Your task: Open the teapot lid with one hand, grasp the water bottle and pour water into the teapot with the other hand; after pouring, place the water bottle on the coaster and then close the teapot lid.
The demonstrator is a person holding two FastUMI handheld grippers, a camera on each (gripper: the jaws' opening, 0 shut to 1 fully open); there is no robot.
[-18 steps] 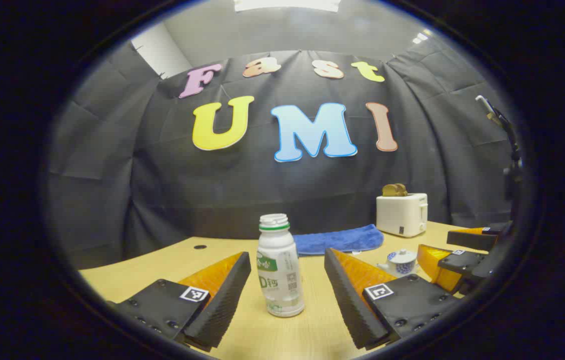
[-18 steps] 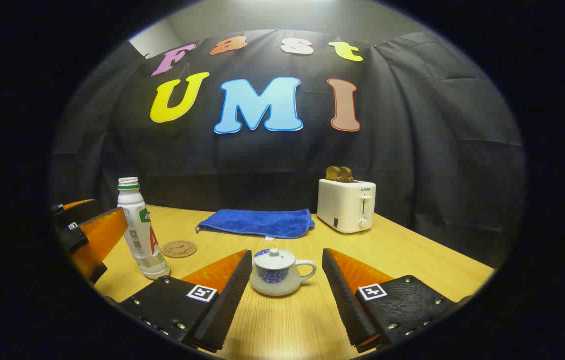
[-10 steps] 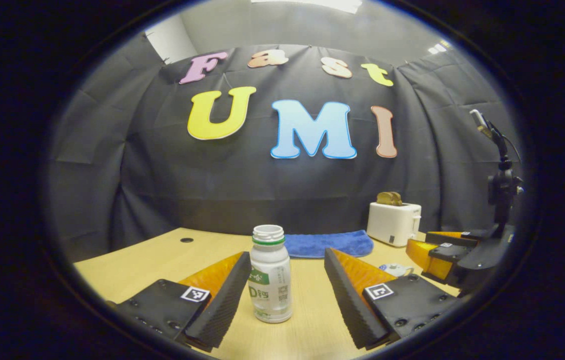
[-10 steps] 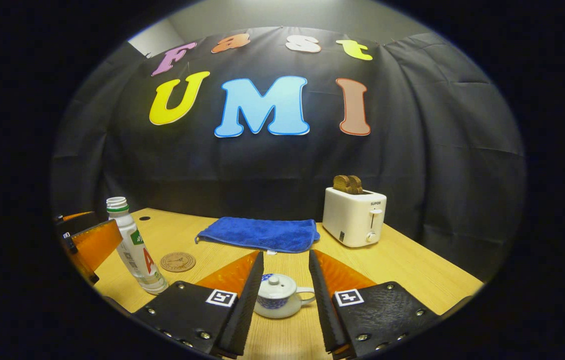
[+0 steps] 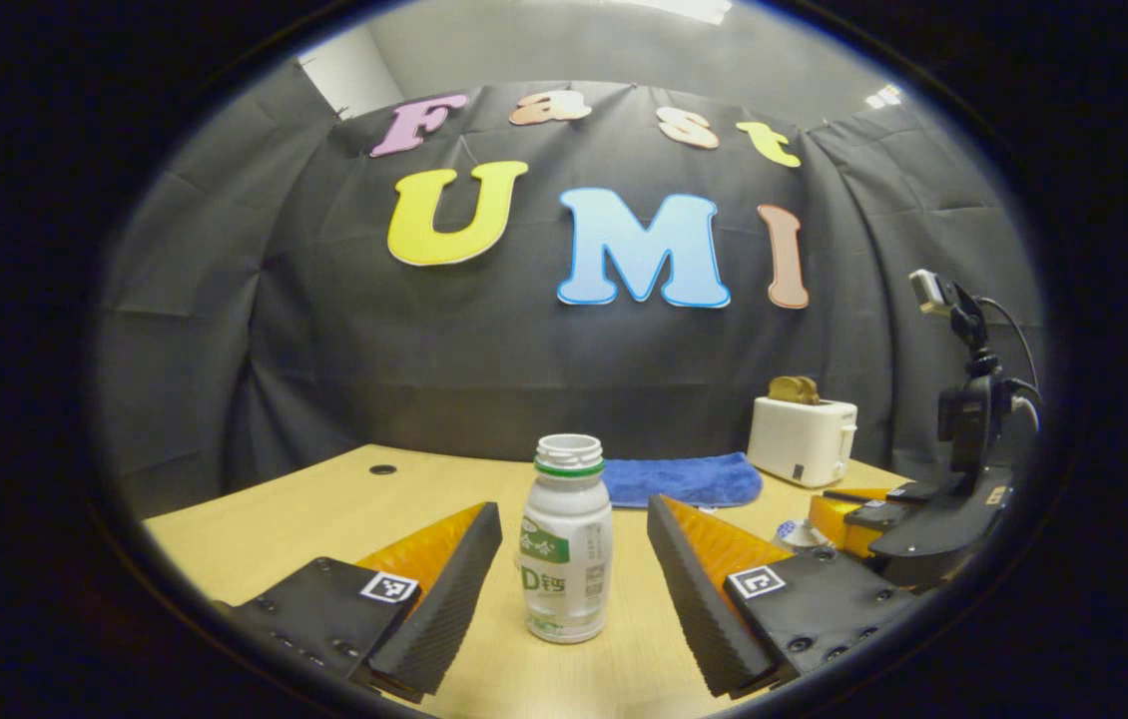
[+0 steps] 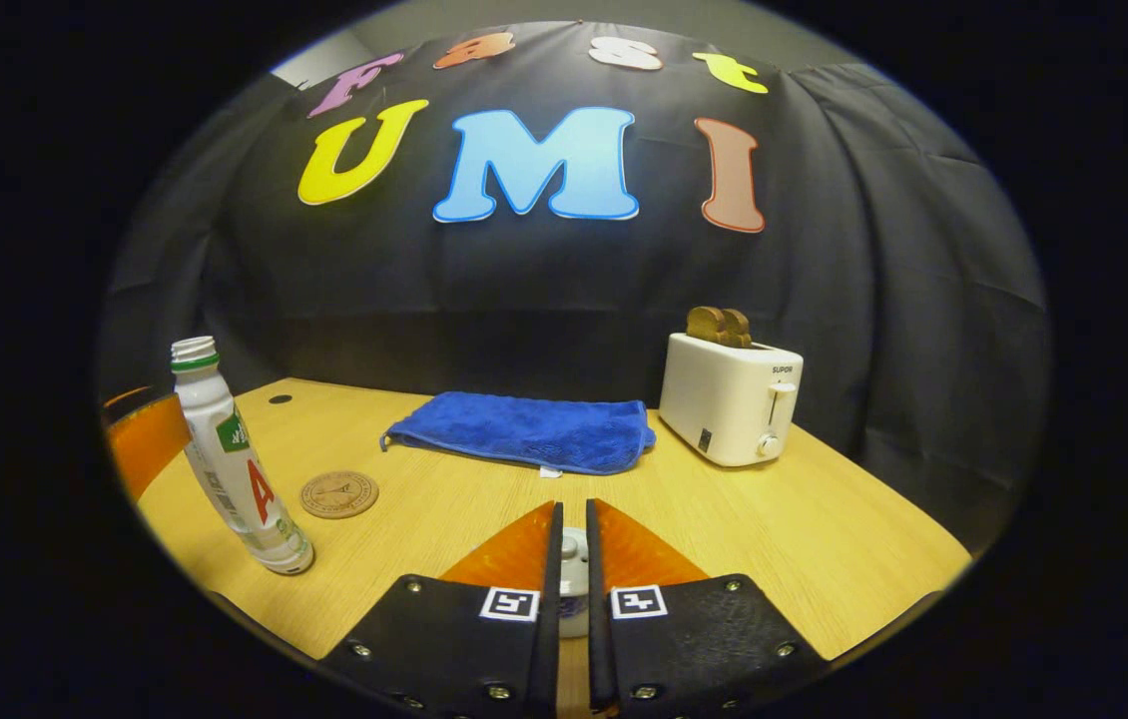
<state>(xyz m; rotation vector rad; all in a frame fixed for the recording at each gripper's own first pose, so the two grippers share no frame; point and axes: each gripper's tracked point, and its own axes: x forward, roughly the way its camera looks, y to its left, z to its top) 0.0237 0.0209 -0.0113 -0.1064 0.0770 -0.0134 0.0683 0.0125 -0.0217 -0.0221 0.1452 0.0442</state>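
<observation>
A white, uncapped water bottle with a green label stands upright on the wooden table. My left gripper is open, one finger on each side of the bottle and neither touching it. In the right gripper view, the bottle stands at the left, next to a round brown coaster. My right gripper is shut on the knob of the teapot lid, and its fingers hide most of the white and blue teapot. The left gripper view has the right gripper low over the teapot.
A folded blue towel lies at the back of the table. To its right stands a white toaster with toast in its slots. A small round hole is in the far left of the tabletop.
My right gripper has come down over the teapot and closed from wide open onto the lid knob. My left gripper has stayed open around the bottle with only a small shift.
</observation>
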